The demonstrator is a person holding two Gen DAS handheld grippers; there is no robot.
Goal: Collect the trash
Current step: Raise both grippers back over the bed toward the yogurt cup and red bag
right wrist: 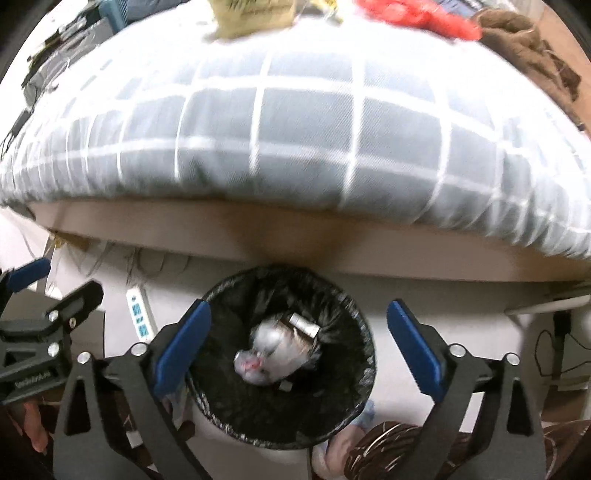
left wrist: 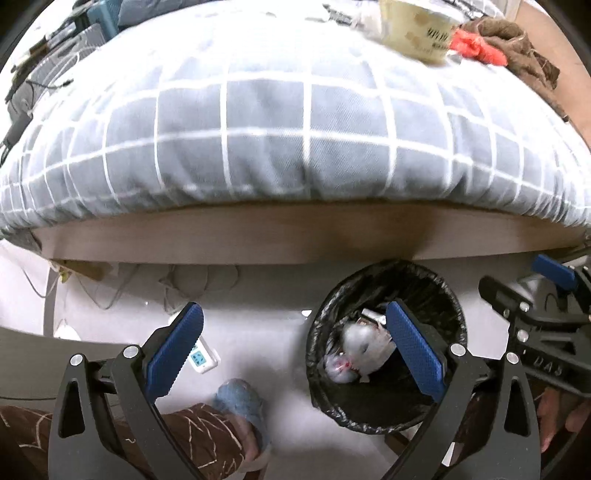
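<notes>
Trash bin: round, black-lined, lower centre of the right wrist view, on the pale floor hard against the wooden bed frame. Inside: a crumpled clear plastic bag with a red mark, and a small silvery cylinder.

Right gripper: jaws spread wide, nothing between the pads, poised over the bin mouth.

Left gripper: jaws also wide and empty; its right finger overlaps the bin's rim, its left finger is over bare floor.

Surroundings:
- Grey-and-white checked duvet, overhanging the frame.
- Beige cup and red item, upper right on the bed (blurred).
- White power strip, left of the bin.
- Blue slipper, lower centre.
</notes>
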